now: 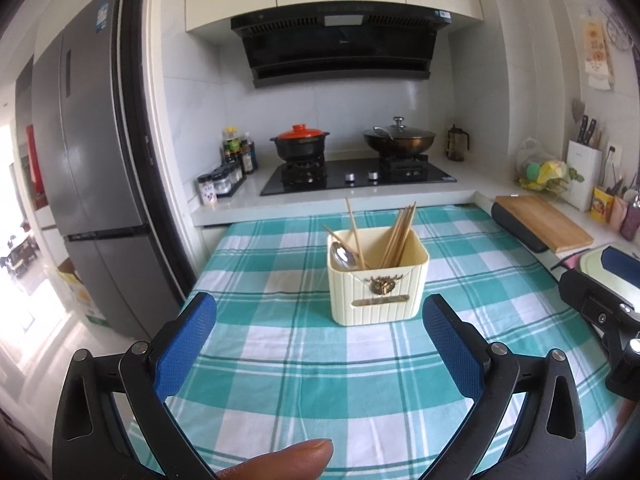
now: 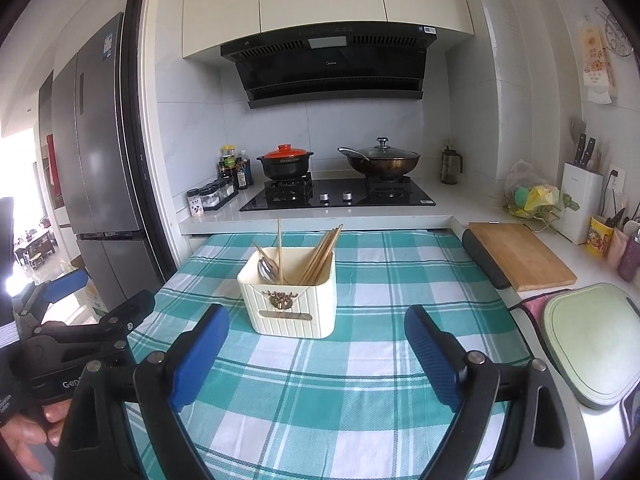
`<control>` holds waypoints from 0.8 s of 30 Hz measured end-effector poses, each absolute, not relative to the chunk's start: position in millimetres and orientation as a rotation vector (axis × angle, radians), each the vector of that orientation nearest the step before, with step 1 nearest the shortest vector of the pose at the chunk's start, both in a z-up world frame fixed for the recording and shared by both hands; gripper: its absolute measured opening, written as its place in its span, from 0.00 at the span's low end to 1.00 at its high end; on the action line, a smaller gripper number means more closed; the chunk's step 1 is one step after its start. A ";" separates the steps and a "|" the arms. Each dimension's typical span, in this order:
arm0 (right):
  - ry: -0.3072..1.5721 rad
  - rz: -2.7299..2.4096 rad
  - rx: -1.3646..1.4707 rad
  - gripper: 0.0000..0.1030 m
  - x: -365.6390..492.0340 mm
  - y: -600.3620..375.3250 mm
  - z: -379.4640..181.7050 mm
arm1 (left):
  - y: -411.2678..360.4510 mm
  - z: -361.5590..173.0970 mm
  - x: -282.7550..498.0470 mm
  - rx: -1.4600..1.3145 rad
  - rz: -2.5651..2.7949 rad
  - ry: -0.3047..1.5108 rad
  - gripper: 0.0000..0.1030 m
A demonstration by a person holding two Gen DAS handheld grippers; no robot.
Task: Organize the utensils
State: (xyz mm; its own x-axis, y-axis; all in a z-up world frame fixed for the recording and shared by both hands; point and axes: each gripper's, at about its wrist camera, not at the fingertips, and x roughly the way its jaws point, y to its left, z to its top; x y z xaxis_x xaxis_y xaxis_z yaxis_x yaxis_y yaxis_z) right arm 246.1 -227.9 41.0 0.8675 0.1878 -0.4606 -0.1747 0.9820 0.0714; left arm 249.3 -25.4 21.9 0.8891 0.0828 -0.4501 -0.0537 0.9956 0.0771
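A cream ribbed utensil holder (image 1: 378, 286) stands on the teal checked tablecloth (image 1: 320, 364); it also shows in the right wrist view (image 2: 289, 300). It holds several wooden chopsticks (image 1: 398, 234) and a metal spoon (image 1: 344, 258). My left gripper (image 1: 320, 322) is open and empty, a little short of the holder. My right gripper (image 2: 316, 330) is open and empty, also short of the holder. The right gripper's body shows in the left wrist view (image 1: 600, 308); the left gripper's body shows in the right wrist view (image 2: 80, 320).
A gas hob (image 2: 340, 196) with an orange-lidded pot (image 2: 285, 162) and a lidded wok (image 2: 382, 160) lies behind the table. A wooden cutting board (image 2: 520, 254) and a green board (image 2: 592, 340) sit on the right counter. A fridge (image 1: 88, 160) stands left.
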 end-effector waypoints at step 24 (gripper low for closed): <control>0.482 0.222 -0.030 0.88 225.2 -210.1 58.3 | -17.7 38.6 225.8 0.028 0.042 0.461 1.00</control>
